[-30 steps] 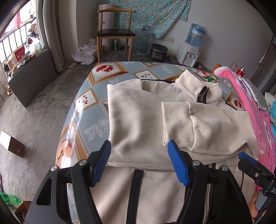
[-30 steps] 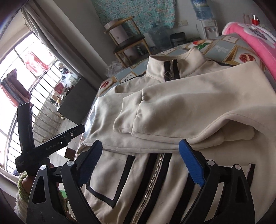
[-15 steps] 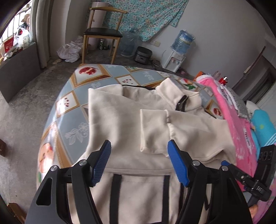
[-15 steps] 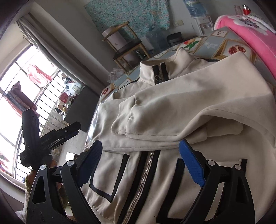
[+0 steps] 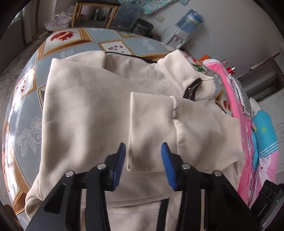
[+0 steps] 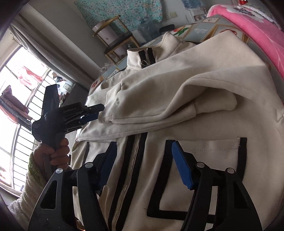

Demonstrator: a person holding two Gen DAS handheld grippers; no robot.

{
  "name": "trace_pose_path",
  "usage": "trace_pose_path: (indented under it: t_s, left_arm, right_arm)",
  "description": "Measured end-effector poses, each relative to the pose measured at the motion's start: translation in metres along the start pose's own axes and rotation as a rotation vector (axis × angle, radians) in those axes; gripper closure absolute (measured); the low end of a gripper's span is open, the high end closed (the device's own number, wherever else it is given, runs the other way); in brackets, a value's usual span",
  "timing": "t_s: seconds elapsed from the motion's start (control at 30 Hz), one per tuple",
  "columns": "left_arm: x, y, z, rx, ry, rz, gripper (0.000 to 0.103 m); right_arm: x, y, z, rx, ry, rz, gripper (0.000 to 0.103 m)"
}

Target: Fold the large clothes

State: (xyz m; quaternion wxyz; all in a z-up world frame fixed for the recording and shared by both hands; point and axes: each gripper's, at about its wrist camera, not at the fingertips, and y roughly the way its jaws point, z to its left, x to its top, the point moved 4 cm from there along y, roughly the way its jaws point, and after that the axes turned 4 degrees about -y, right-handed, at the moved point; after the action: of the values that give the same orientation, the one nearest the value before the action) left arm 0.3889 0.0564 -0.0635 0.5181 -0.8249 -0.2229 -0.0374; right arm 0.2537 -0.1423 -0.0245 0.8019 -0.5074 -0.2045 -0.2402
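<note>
Cream jacket (image 5: 92, 110) with black trim along zipper (image 6: 134, 154) and black pocket outlines. Grey-blue tablecloth (image 5: 23, 113) patterned with gold-brown bordered tiles, red fruit and pale flowers. Pink bedding (image 5: 248, 142) beside a light-blue piece with white stripes. Teal floral cloth (image 6: 124, 12) on the wall. Black grippers with blue pads (image 5: 120, 165). Pale sleeve (image 6: 33, 179), possibly with a greenish cuff.

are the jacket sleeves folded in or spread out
Folded in: both sleeves lie stacked across the cream jacket's chest, cuffs near the zipper.
</note>
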Motion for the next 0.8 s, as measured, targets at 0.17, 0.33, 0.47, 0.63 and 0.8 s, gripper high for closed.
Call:
trace_pose_path:
  t_s: [0.17,0.33,0.47,0.63,0.8]
  left_arm:
    - [-0.002,0.006,-0.002,0.058,0.049,-0.018,0.091]
    - [0.002,-0.009,-0.006,0.048,0.079,-0.078,0.098]
    - [0.012,-0.071,-0.015,-0.021,0.093,-0.21,0.098]
    - [0.02,-0.12,0.003,-0.006,0.084,-0.274,0.098]
    - [0.003,-0.079,0.054,0.092,0.011,-0.156,0.098]
  right_arm:
    - [-0.007,-0.005,-0.01,-0.05,0.009,0.002,0.042]
    - [-0.009,-0.013,-0.018,-0.1,0.023,-0.001,0.043]
    - [-0.009,-0.02,-0.021,-0.135,0.01,-0.006,0.043]
    - [-0.012,-0.022,-0.025,-0.145,0.012,-0.007,0.043]
    - [-0.012,-0.025,-0.025,-0.151,0.006,-0.002,0.043]
